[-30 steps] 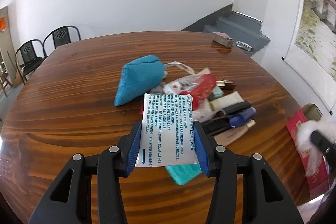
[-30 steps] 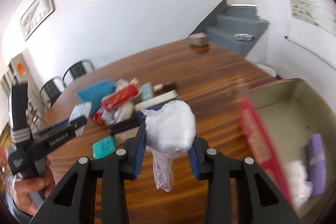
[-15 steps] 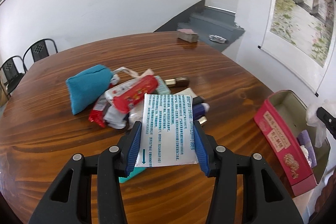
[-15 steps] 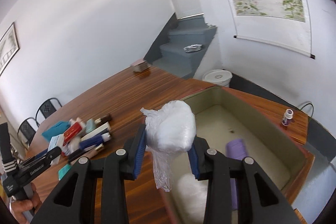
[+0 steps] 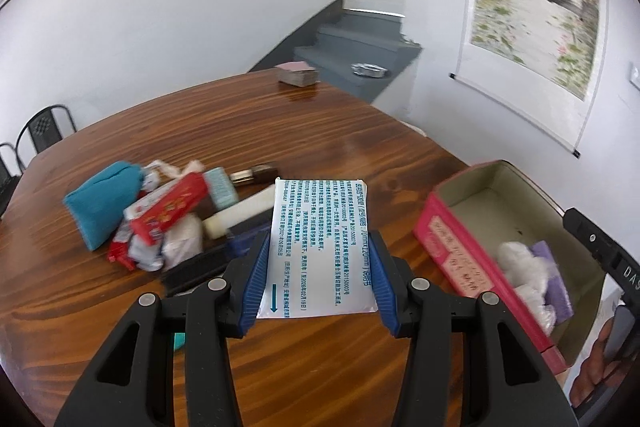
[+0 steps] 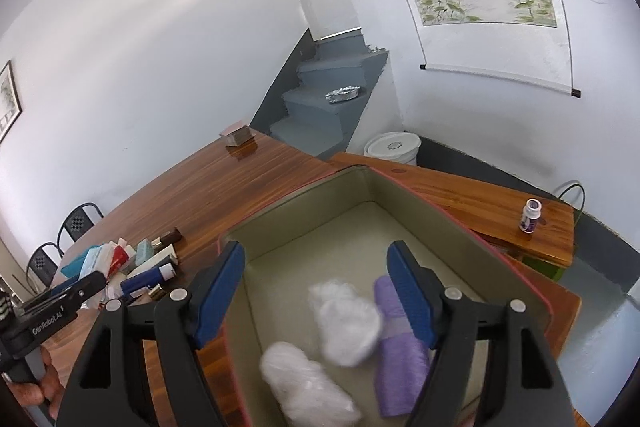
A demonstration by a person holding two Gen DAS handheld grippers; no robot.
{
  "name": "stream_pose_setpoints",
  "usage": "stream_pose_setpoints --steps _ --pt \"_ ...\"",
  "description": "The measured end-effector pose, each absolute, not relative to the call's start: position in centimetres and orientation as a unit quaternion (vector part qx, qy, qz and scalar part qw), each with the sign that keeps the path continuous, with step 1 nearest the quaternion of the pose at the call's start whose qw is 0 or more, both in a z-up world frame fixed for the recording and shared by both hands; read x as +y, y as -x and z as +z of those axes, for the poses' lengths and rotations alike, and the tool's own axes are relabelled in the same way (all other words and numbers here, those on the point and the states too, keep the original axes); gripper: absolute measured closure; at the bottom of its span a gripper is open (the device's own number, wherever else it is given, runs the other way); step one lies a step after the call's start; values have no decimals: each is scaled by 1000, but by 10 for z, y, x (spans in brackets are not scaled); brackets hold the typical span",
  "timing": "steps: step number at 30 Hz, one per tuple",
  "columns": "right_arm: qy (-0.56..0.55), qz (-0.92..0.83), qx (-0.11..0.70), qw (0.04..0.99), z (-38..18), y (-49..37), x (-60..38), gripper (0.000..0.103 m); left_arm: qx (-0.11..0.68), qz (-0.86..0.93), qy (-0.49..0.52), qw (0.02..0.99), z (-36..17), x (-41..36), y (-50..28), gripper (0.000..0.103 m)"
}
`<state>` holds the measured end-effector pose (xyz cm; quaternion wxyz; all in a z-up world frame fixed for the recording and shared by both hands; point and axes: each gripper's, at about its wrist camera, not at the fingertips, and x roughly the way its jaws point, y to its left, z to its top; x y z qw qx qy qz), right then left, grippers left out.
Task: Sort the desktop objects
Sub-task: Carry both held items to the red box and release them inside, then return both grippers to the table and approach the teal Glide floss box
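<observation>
Left hand-held gripper (image 5: 318, 277) clenched on a white printed sachet (image 5: 318, 247), lower centre of frame. Right hand-held gripper (image 6: 316, 287) spread wide, holding nothing, above the red tin box (image 6: 304, 223); inside, lower centre, two white plastic-wrapped bundles (image 6: 346, 323), somewhat blurred, beside a purple roll (image 6: 400, 359).

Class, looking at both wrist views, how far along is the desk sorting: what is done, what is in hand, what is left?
Done: two white plastic-wrapped bundles and a purple roll lie in the red tin box, under the open right tool. In hand: the left tool grips a white printed sachet. Left: the mixed pile on the wooden table.
</observation>
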<state>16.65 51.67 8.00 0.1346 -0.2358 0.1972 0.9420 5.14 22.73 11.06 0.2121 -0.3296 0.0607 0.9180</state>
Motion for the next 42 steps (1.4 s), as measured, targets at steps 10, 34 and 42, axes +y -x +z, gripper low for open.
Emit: stream_pose_setpoints --steps 10,34,42 --pt "222 934 231 156 70 -193 549 26 92 899 331 272 112 302 -62 52" --pt "218 937 229 148 74 -196 545 24 89 889 348 286 105 324 -56 31" --pt "224 944 208 126 83 -184 515 23 84 900 344 252 103 282 -51 31"
